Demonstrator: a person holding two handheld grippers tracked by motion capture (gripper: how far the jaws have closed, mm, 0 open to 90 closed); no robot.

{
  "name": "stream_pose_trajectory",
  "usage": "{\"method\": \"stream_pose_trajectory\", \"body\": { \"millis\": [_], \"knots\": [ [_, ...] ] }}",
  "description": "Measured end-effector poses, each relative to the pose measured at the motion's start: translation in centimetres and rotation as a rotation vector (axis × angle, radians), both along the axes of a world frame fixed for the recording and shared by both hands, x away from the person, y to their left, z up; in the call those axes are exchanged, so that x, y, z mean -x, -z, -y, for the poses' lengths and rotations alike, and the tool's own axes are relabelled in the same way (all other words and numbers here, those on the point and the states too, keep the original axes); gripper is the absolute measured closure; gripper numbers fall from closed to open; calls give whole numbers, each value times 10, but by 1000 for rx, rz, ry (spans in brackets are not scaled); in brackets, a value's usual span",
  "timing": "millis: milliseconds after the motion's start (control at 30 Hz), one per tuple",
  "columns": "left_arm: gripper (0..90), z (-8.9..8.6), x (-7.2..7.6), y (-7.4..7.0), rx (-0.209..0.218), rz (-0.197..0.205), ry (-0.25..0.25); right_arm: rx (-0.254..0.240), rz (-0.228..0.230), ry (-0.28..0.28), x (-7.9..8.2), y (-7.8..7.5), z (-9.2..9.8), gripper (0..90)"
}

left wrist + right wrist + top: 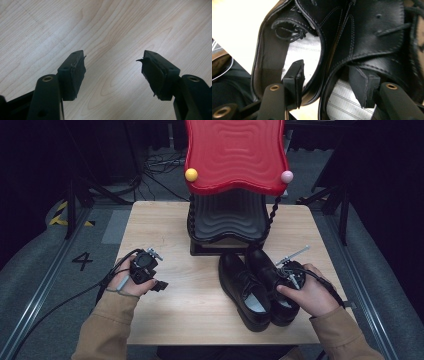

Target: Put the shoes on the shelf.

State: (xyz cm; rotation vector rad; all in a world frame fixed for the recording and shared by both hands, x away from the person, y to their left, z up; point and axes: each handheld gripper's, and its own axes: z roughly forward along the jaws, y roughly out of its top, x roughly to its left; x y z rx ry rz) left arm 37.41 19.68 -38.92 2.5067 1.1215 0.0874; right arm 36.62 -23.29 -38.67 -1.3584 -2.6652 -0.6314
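Observation:
Two black leather lace-up shoes stand side by side on the right half of the wooden table (190, 310), the left shoe (243, 287) and the right shoe (267, 267). My right gripper (289, 279) hangs over their heel ends. In the right gripper view my right gripper (327, 72) is open, one jaw down in the opening of one shoe (269, 50), the other in the opening of the second shoe (372, 32). Their neighbouring side walls run between the pads, which do not press on them. My left gripper (150, 276) rests at the table's left. Its jaws (113, 57) stand open above bare wood.
A red wavy-topped stand (235, 155) with a black wavy shelf (227, 217) beneath occupies the back middle of the table, just behind the shoes. A yellow ball (191, 174) and a pink ball (286, 176) sit at its corners. Cables lie on the floor behind.

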Motion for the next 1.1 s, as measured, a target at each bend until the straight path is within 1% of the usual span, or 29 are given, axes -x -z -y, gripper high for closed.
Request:
{"method": "stream_pose_trajectory", "body": {
  "millis": [67,133,167,233,333,400,467,567,600,700,767,800,833,900,967,1100],
  "knots": [
    [360,-1,1,1,8,-7,-4,24,-5,7,-1,4,-5,479],
    [360,-1,1,1,4,-7,-10,43,-10,12,-3,8,-9,481],
    [360,-2,1,2,7,-2,-5,52,-23,21,-3,11,-11,484],
    [360,-2,2,1,5,-3,-6,43,-29,20,-5,18,-13,477],
    [360,-3,3,1,8,-1,-12,75,-35,40,-6,25,-17,502],
    [359,-4,4,1,5,-1,-15,77,-43,60,-5,29,-20,496],
    [359,-4,4,2,3,-4,-13,85,-53,67,-5,30,-22,504],
    [359,-3,4,2,5,-5,-14,107,-47,89,-6,31,-24,546],
    [359,-3,4,2,4,-5,-14,121,-43,97,-6,32,-25,560],
    [358,-3,4,2,1,-5,-11,162,-25,102,-6,34,-30,572],
    [358,-2,4,2,0,-7,-16,170,-22,103,-6,34,-31,573],
    [358,-1,4,3,1,-11,-13,191,-19,109,-6,35,-34,596],
    [357,0,3,3,-1,-6,-9,193,-18,113,-7,35,-34,605],
    [357,0,3,3,-3,-11,-8,196,-18,121,-7,35,-35,606],
    [357,1,2,3,-1,-7,-3,201,-4,131,-7,36,-36,607],
    [357,4,1,3,-3,-9,6,206,-5,139,-8,37,-37,608]
  ]
}}
